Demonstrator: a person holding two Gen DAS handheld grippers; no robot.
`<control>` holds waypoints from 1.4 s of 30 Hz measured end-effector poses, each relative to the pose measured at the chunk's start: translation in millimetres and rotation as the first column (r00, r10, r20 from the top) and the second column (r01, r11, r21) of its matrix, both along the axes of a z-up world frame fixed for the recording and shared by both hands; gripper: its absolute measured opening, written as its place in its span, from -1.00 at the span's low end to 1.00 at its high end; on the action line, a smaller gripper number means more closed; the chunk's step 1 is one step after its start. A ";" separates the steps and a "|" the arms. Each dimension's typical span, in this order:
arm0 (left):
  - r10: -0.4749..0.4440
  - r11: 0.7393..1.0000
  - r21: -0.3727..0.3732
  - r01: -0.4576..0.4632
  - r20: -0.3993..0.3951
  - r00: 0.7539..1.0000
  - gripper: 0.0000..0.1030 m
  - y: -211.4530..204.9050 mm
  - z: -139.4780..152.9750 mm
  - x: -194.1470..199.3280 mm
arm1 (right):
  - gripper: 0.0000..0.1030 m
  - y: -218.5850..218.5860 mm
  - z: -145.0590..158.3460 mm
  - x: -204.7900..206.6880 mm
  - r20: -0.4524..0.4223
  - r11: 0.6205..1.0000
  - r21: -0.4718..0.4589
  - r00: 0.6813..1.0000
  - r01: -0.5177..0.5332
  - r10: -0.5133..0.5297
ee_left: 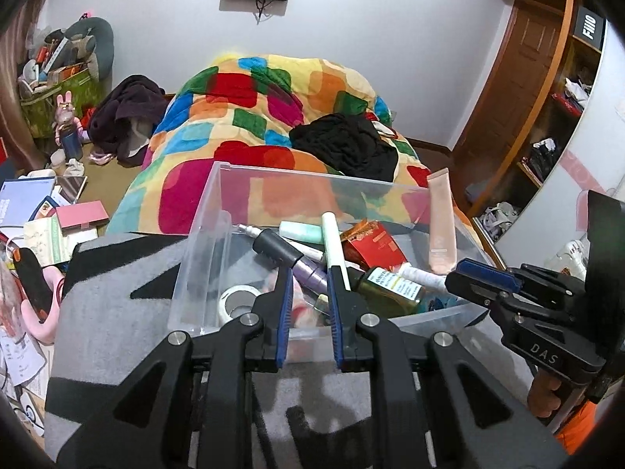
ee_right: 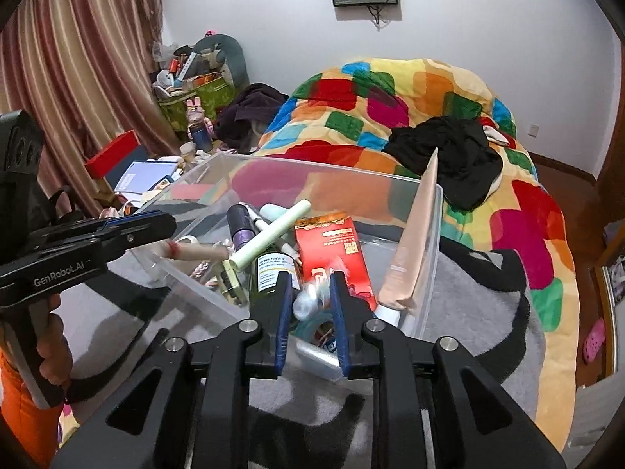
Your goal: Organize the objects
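Observation:
A clear plastic bin (ee_left: 312,179) (ee_right: 312,172) stands on a grey and black blanket (ee_left: 117,312) on the bed. It holds a red box (ee_left: 375,244) (ee_right: 336,250), a green glass bottle (ee_left: 390,285) (ee_right: 269,273), a pale green tube (ee_left: 332,238), a tape roll (ee_left: 238,301) and several other toiletries. A pink tube (ee_left: 441,226) (ee_right: 414,250) leans on its right wall. My left gripper (ee_left: 308,273) reaches over the near wall, jaws a narrow gap apart, pinching nothing. My right gripper (ee_right: 311,279) hangs over the near right corner, also slightly open and holding nothing.
A bright patchwork quilt (ee_left: 254,117) with a black garment (ee_left: 347,144) lies behind the bin. Papers, boxes and bags clutter the floor (ee_left: 43,215) on the left. Wooden shelves (ee_left: 558,117) stand to the right. A person's hand (ee_right: 50,355) grips the left tool's handle.

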State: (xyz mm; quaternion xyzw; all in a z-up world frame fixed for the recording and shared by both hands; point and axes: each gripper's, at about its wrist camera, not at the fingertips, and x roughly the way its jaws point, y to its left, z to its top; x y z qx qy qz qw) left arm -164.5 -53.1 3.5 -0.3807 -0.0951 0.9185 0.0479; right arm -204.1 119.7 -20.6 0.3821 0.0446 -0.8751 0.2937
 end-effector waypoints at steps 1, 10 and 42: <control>-0.002 1.000 -0.005 0.002 -0.005 1.000 -0.48 1.2 0.8 2.4 | -0.55 -0.2 1.1 1.7 -0.003 1.000 0.000 1.000 -0.004 0.004; 0.001 0.999 -0.049 -0.007 -0.125 0.992 0.42 11.9 20.3 32.6 | -0.27 3.2 17.3 24.1 -0.067 1.000 -0.005 0.998 -0.018 0.018; 0.014 0.992 -0.122 -0.031 -0.135 0.991 0.55 30.9 3.4 85.8 | 0.49 19.9 22.4 85.2 -0.159 0.999 -0.054 0.987 0.001 -0.009</control>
